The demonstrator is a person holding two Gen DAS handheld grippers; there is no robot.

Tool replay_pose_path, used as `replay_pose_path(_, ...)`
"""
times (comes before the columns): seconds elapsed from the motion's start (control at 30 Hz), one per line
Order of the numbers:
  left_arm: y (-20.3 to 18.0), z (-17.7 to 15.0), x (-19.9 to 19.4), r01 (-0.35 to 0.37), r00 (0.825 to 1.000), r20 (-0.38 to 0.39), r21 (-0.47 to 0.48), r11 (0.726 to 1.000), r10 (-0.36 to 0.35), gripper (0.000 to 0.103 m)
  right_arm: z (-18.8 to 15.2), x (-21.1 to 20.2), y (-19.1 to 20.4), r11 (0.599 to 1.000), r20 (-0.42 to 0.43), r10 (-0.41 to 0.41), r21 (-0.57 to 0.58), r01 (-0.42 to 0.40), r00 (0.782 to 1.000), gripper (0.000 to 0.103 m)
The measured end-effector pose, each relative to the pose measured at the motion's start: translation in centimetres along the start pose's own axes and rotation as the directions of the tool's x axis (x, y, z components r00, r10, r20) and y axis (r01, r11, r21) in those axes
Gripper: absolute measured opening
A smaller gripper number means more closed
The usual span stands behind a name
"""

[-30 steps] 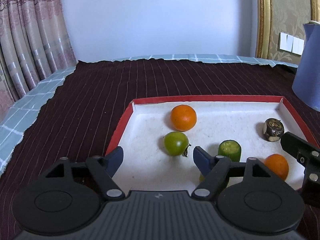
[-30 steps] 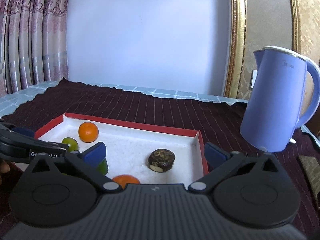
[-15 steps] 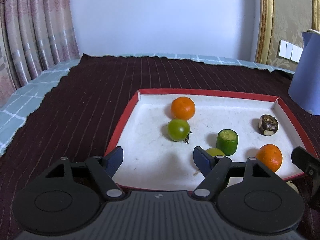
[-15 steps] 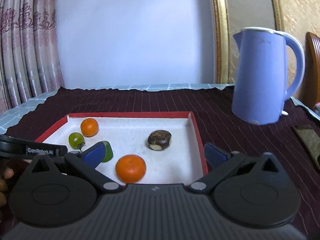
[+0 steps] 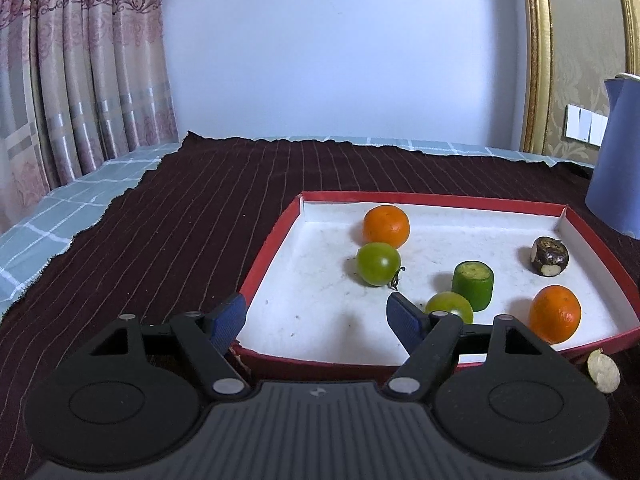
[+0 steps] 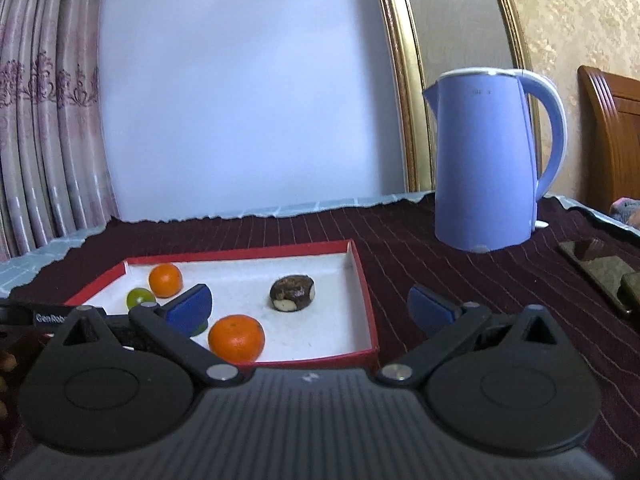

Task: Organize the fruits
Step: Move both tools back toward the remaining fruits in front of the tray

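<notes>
A red-rimmed white tray (image 5: 276, 240) (image 6: 366, 292) lies on the dark striped cloth. In it are two oranges (image 5: 385, 225) (image 5: 554, 313), two green tomatoes (image 5: 378, 263) (image 5: 450, 307), a green cut piece (image 5: 473, 285) and a dark brown fruit (image 5: 549, 256) (image 6: 292, 293). The near orange (image 6: 236, 338) shows in the right wrist view. My left gripper (image 5: 316, 318) is open and empty at the tray's near left corner. My right gripper (image 6: 308, 308) is open and empty over the tray's near right corner.
A blue electric kettle (image 6: 490, 156) (image 5: 618, 164) stands to the right behind the tray. A pale round slice (image 5: 603, 371) lies on the cloth outside the tray's near right corner. Dark flat objects (image 6: 600, 270) lie at the far right. Curtains hang at the left.
Both grippers have pulled back and risen away from the tray; more of the tray shows. The right gripper has left the left wrist view. Both stay open.
</notes>
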State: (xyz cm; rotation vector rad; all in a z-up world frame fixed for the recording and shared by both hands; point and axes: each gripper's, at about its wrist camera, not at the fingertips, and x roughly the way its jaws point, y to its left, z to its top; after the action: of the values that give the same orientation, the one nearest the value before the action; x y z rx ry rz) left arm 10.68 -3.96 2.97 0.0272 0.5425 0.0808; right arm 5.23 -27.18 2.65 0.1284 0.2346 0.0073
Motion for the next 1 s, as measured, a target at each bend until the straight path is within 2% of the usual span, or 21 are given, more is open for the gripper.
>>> replay_pose_path(0.1, 0.1, -0.3, 0.1, 0.001, 1.0, -0.002, -0.006, 1.0, -0.001, 0.077, -0.1, -0.4, 0.4, 1.0, 0.021, -0.002, -0.021, 0.002, 1.0, 0.103)
replay_pose_path(0.37, 0.5, -1.1, -0.5, 0.013, 1.0, -0.002, -0.013, 1.0, -0.013, 0.077, -0.3, -0.8, 1.6, 0.996, 0.001, -0.003, -0.085, 0.003, 1.0, 0.103)
replay_pose_path(0.47, 0.7, -1.3, -0.6, 0.022, 1.0, -0.003, -0.015, 1.0, -0.022, 0.077, -0.3, -0.9, 1.4, 0.997, -0.012, -0.01, -0.073, 0.009, 1.0, 0.103)
replay_pose_path(0.57, 0.9, -1.6, -0.9, 0.032, 1.0, 0.002, -0.022, 0.999, -0.032, 0.084, -0.3, -0.9, 0.6, 1.0, -0.035, -0.009, -0.025, 0.008, 0.999, 0.103)
replay_pose_path(0.77, 1.8, -2.2, -2.1, 0.074, 0.997, 0.021, -0.035, 0.997, -0.073, 0.085, -0.6, -1.0, -0.5, 0.999, -0.087, -0.003, 0.04, 0.006, 0.996, 0.103)
replay_pose_path(1.0, 2.7, -2.8, -3.1, 0.142, 0.99, 0.019, -0.028, 0.99, -0.141, 0.087, -1.3, -1.2, -0.7, 0.999, -0.133, -0.011, 0.043, 0.016, 0.991, 0.103)
